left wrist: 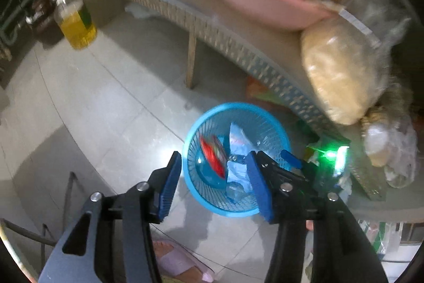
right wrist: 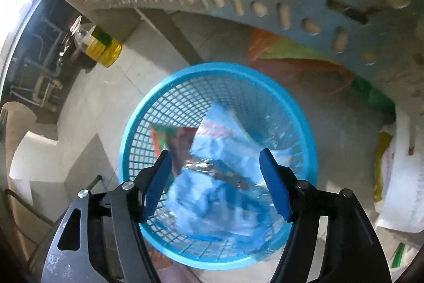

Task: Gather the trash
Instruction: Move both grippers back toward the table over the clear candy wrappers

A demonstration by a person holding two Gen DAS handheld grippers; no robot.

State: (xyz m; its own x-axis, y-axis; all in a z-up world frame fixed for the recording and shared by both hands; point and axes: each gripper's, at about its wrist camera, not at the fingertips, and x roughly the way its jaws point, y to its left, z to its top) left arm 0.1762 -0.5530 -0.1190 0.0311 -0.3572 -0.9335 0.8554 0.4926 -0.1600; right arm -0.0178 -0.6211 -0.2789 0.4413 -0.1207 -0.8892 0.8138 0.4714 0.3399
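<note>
Both the left gripper [left wrist: 214,169] and right gripper [right wrist: 216,163] gape empty above the blue basket [right wrist: 137,123]. A blue wrapper [right wrist: 225,145] and a red wrapper [left wrist: 212,157] lie inside it, below the fingertips.

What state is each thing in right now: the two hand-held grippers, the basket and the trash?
Left hand-held gripper: open, empty, above the basket.
Right hand-held gripper: open, empty, over the basket.
Round blue plastic mesh basket: upright on the floor, holding trash.
Red foil wrapper: inside the basket, on edge.
Crumpled blue-and-white plastic bag: inside the basket.
Yellow oil bottle: upright, capped.
</note>
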